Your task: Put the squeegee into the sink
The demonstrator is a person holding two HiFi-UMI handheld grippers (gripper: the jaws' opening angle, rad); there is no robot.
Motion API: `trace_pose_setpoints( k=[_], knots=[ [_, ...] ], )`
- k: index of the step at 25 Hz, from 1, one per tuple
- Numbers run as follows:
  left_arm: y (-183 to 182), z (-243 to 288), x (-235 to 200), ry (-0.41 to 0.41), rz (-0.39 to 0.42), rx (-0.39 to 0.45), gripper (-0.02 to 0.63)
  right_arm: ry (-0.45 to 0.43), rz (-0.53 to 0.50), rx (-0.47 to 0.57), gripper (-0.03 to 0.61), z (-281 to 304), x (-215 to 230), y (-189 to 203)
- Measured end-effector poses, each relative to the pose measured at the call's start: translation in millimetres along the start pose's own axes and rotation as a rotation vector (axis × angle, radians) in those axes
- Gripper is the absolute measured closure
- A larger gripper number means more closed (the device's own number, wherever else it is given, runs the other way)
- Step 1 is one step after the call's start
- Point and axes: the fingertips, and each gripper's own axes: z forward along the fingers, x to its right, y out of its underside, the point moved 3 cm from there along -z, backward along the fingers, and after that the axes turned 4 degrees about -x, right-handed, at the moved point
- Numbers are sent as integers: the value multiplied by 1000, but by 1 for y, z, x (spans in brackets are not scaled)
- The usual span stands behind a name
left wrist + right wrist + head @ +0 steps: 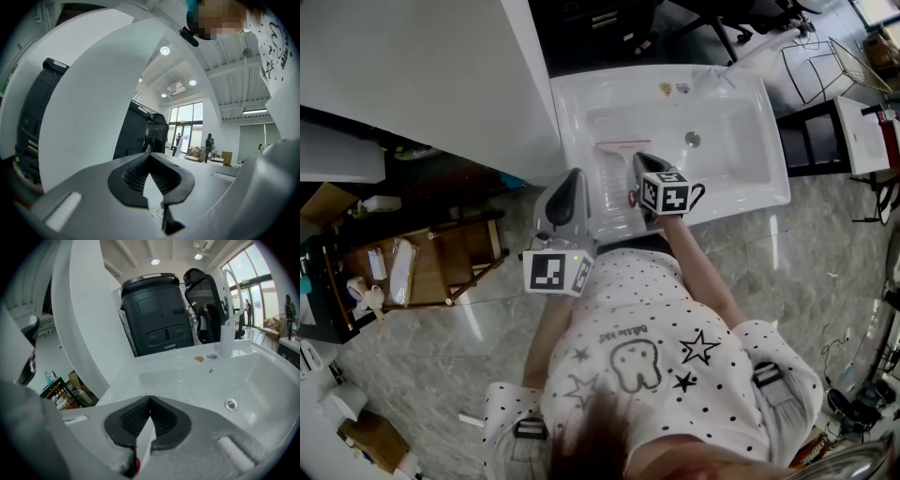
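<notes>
Squeegee [621, 147] is lying flat inside the sink [772, 184], on the left part of the basin floor, at roughly 9 o'clock from the drain [693, 139]. Nothing is touching it. Right gripper [639, 161] is hovering over the near side of the basin, its tip just at 5 o'clock of the squeegee. Its jaws are pressing together with nothing between them. Left gripper [574, 178] is hanging over the sink's left rim, at 9 o'clock from the right gripper. Its jaws are likewise meeting at the tips, empty, and facing a white panel [93, 93].
</notes>
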Motion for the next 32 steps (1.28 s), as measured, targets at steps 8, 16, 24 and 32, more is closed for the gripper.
trace_pose_setpoints(
  k=[8,16,24,32],
  knots=[
    [-1,2,14,34,23,3,618,-30,-57,128,581,-26,-10,-32],
    [-3,5,39,46,43,7,614,-26,-122,238,581,-65,-5,-57],
    [-4,5,72,37,69,15,614,-36,-184,322,581,-108,4,-70],
    [3,-2,111,50,85,29,614,-56,-208,398,581,-153,15,-73]
  ],
)
